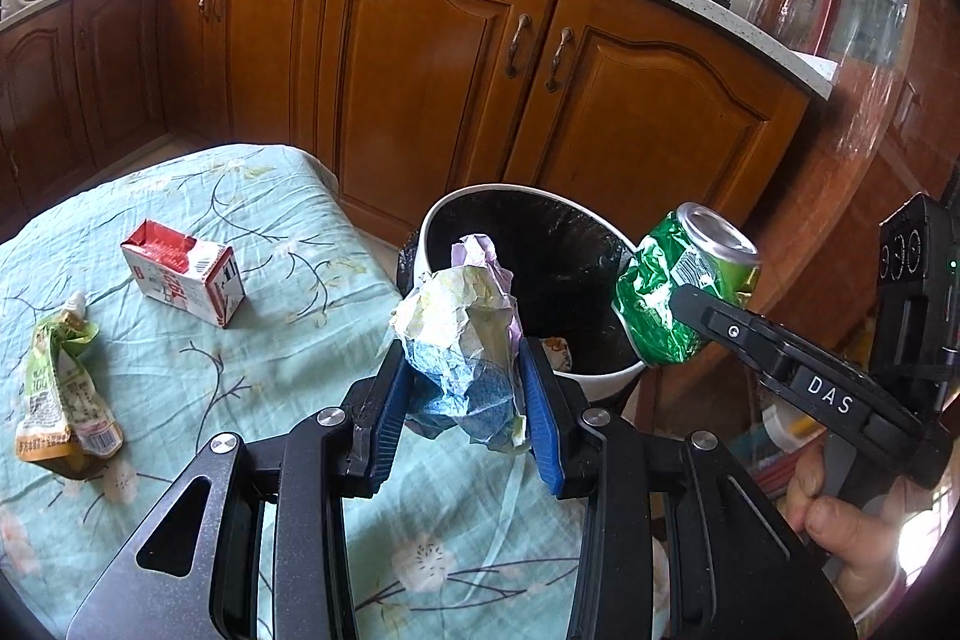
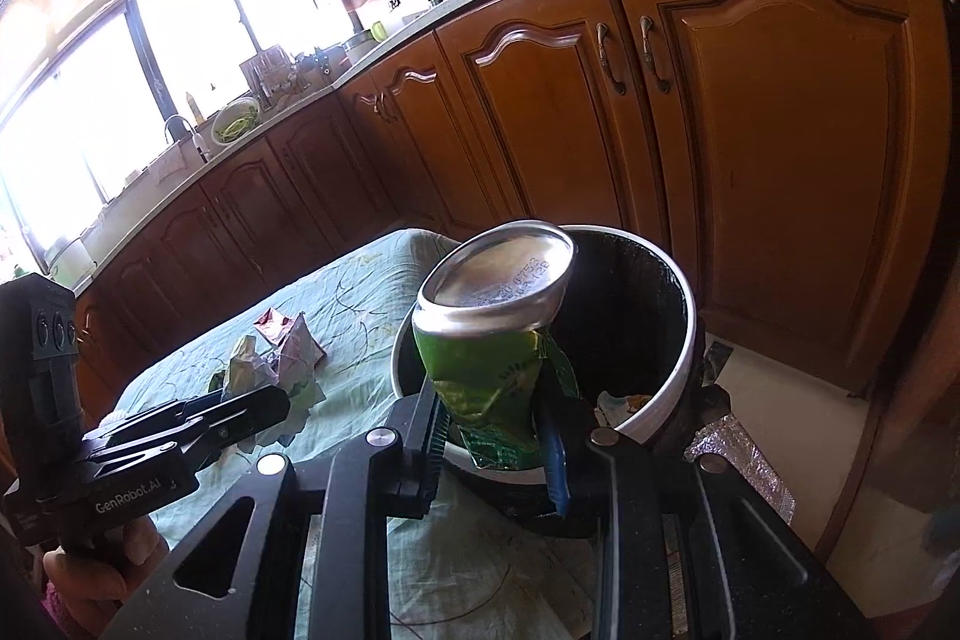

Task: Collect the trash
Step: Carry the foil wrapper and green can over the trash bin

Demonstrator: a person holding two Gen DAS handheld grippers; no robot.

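While both tools are loaded, neither load has yet been released. Left tool [image 1: 462, 388] is clamped on a crumpled paper wad [image 1: 462, 334], its blue pads pressing either side; the wad stands above the desk [image 1: 252, 376] edge, short of the bin rim. Right tool [image 2: 498, 436] is clamped on a crushed green can [image 2: 486, 340], gripped low on its dented body with the silver end tilted up; the can sits over the near rim of the bin.

Just ahead of both tools stands the white bin [image 1: 600, 376] with a black liner, beside the desk; some scraps already lie at its bottom. Left of the left tool, on the floral cloth, remain a red-and-white carton [image 1: 183, 280] lying on its side and, further left, a flattened green pouch [image 1: 63, 394]. Both are well apart from the bin.

Judgement: the step in hand is transport to the bin, near its end. The next move calls for carrying each load fully inside the rim, the wad needing more forward travel than the can, then parting the jaws. The light wad may cling to a pad. Carton and pouch remain to be collected.
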